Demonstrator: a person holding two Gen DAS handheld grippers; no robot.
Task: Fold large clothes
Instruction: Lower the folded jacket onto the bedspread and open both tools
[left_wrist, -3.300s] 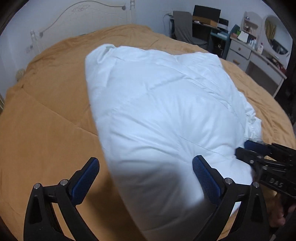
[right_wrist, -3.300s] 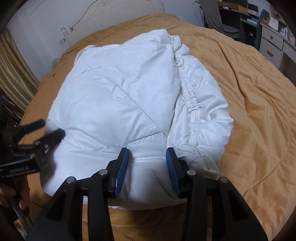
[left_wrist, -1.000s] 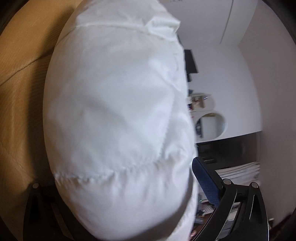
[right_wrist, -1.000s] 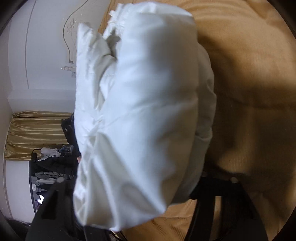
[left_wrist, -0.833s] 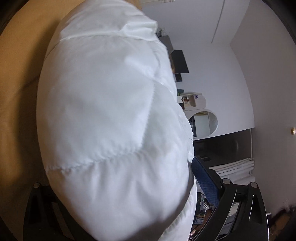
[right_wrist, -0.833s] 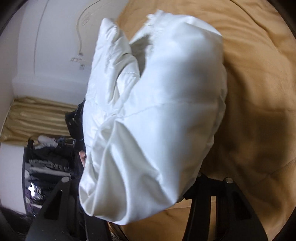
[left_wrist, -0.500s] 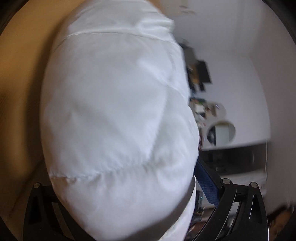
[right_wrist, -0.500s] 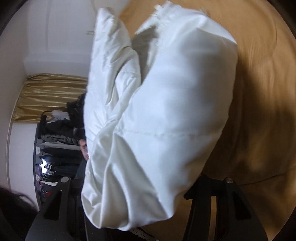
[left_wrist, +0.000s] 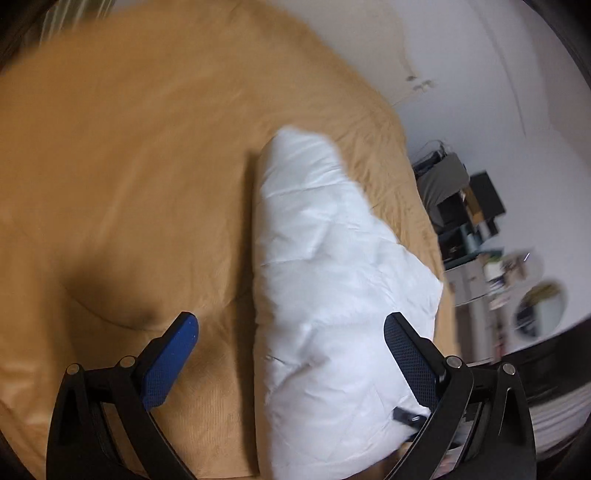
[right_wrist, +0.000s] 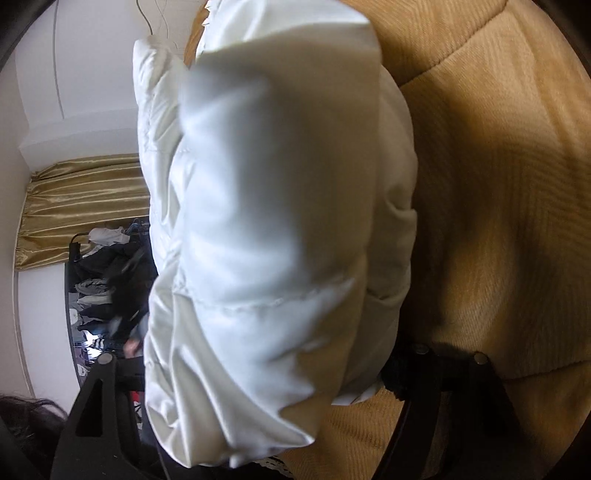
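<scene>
I'm seeing puffy quilted white jacket lying on tan bed; left hand-held gripper gaping wide beside it; right hand-held gripper smothered, grip unclear.

The jacket is smooth, faintly glossy white cloth, puffy, with stitched seams. The bedspread is matt tan ribbed cloth. The curtain is shiny gold satin-like fabric.

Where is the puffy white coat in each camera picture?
Left wrist view: the puffy white coat runs from the middle down to the bottom, right of centre, between the open left gripper jaws.
Right wrist view: the coat fills the middle, top to bottom, hiding the right gripper's jaws.
Shared landmark: the orange bedspread beside the coat.
</scene>
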